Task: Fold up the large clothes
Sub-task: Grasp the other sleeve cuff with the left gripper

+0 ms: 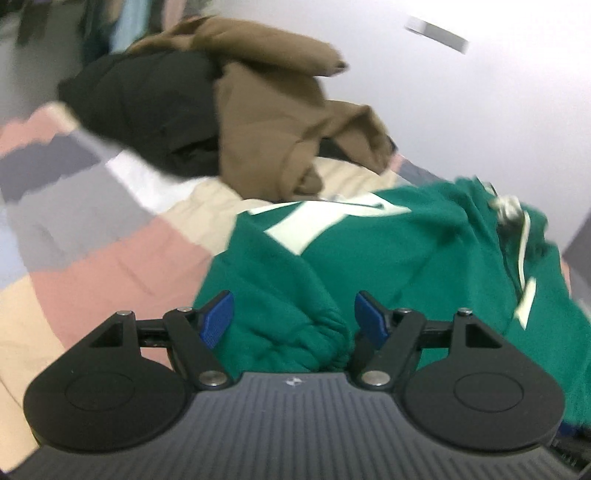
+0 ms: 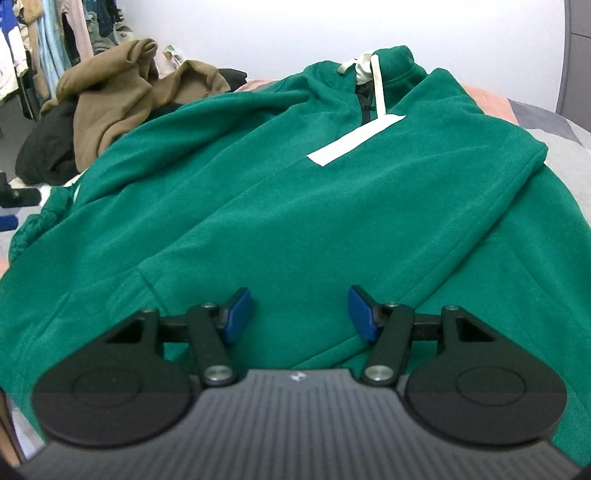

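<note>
Left view only: patchwork bedspread beside green sweatshirt.

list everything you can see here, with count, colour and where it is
green sweatshirt: one, green with white stripes and a white drawstring, spread on the bed under both grippers
brown garment: one, brown, crumpled in the pile beyond the sweatshirt
black garment: one, black, in the same pile, partly under the brown one
bed cover: one, pink, grey, cream and white blocks, beneath all the clothes
hanging clothes: several, mixed colours, far left by the wall
wall: one, white, behind the bed
left gripper: one, black with blue pads, open over the sweatshirt's cuff
right gripper: one, black with blue pads, open over the sweatshirt's body
</note>
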Tool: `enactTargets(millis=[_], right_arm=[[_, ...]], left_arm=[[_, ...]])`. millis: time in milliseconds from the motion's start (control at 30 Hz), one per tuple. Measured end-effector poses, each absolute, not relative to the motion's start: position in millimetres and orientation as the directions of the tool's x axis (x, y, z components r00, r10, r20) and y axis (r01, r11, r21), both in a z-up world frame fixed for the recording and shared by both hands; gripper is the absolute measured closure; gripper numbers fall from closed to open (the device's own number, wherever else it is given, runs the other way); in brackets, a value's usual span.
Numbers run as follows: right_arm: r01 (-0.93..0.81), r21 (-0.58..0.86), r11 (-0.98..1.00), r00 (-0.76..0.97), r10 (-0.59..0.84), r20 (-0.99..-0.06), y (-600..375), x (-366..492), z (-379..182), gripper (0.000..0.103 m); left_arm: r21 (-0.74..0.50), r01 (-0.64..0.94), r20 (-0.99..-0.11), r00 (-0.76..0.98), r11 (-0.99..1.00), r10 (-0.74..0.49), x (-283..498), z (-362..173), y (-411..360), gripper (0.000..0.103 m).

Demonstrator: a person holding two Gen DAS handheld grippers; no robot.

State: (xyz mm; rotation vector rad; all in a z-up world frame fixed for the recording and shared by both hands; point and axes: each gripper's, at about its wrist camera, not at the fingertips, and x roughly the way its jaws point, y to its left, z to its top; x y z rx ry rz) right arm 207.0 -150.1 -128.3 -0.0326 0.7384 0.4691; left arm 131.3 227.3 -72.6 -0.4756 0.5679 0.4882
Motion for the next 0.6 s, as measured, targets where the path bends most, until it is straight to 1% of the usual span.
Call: enactTargets(millis=[67, 100, 133, 267, 400, 500, 533, 600], right_arm=[[-0.422, 0.132, 0.897, 0.642, 0.398, -0.655, -150, 207, -129, 0.043], [-0.423, 0.130, 0.897, 0.643, 0.397, -0.655, -149, 207, -128, 0.043], [-0.423, 0.129, 0.897, 0.642, 0.397, -0.655, -149, 208, -128, 0.043], [-0.426, 0.130, 0.895, 0.645, 0.401, -0.651, -151, 207, -129, 0.043], [-0.429, 0.118, 0.895, 0.648, 0.396, -0.650, -149, 206, -129, 0.043], [-0.435, 0.111, 0.893, 0.653, 0.399, -0.644, -149, 205, -130, 0.043], [-0.438, 0.111, 0.892, 0.654, 0.401, -0.641, -149, 205, -130, 0.043], [-0.439, 0.112, 0.891, 0.658, 0.404, -0.635, -151, 203, -131, 0.043]], left_arm=[[-0.344, -0.539, -0.608, 0.752, 0.769, 0.254, 131, -77, 235, 0.027], [-0.374, -0.511, -0.608, 0.765, 0.774, 0.211, 132, -79, 237, 0.027], [-0.383, -0.496, -0.611, 0.769, 0.779, 0.189, 134, -81, 237, 0.027], [-0.247, -0.539, -0.657, 0.704, 0.805, 0.270, 142, -87, 227, 0.028], [-0.206, -0.504, -0.656, 0.707, 0.839, 0.264, 153, -88, 219, 0.028], [-0.078, -0.499, -0.674, 0.664, 0.863, 0.324, 172, -97, 209, 0.028], [-0.039, -0.507, -0.676, 0.648, 0.861, 0.351, 176, -100, 206, 0.030], [0.001, -0.502, -0.680, 0.634, 0.865, 0.368, 180, -103, 204, 0.044]])
